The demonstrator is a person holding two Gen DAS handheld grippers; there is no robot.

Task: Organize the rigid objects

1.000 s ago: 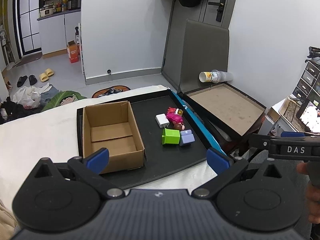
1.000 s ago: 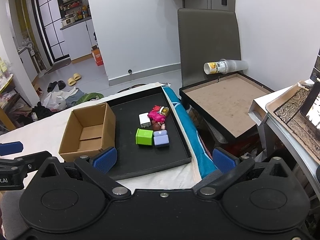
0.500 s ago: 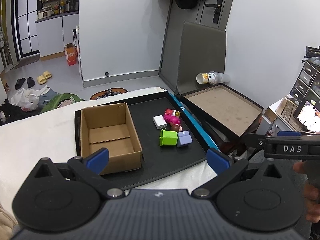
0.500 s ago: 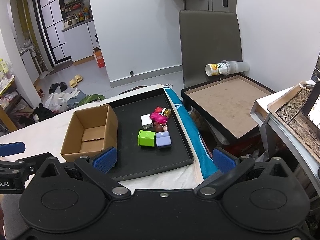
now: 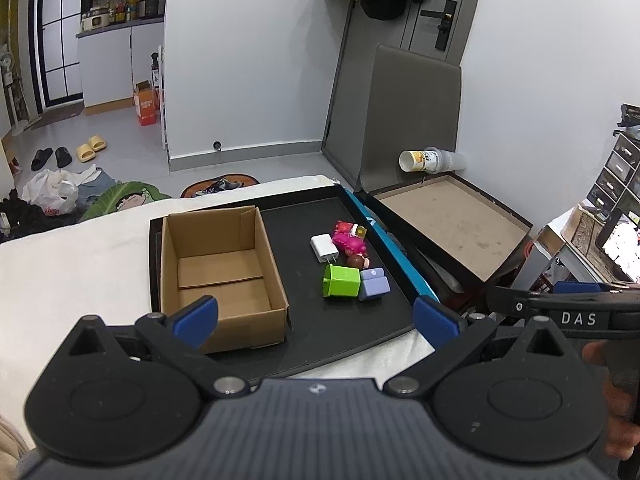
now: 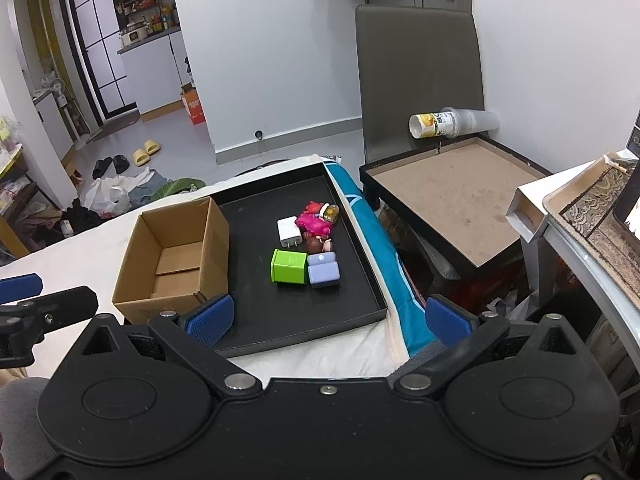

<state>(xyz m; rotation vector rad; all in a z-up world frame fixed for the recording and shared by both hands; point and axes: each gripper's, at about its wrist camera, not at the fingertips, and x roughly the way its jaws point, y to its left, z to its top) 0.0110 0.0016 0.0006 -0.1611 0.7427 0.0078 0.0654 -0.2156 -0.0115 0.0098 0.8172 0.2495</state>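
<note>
A black tray (image 5: 320, 344) (image 6: 248, 196) lies on a white-covered table. An open, empty cardboard box (image 5: 218, 276) (image 6: 172, 256) stands on its left half. To the right sits a cluster: a white charger (image 5: 324, 247) (image 6: 289, 231), a pink toy figure (image 5: 350, 240) (image 6: 314, 222), a green cube (image 5: 342, 281) (image 6: 289, 267) and a lavender block (image 5: 374, 284) (image 6: 323, 269). My left gripper (image 5: 316, 318) and right gripper (image 6: 328, 316) both hover open near the tray's front edge, with nothing between their blue pads.
A grey chair (image 6: 420, 76) with a brown framed board (image 6: 452, 200) on its seat stands right of the table; a stack of cups (image 6: 452, 122) lies on it. A blue strip (image 6: 380, 248) runs along the tray's right side. Clutter and slippers (image 5: 90, 146) lie on the floor behind.
Both grippers have drifted slightly; the tray and its objects shift a little in view. Nothing was grasped or moved on the tray.
</note>
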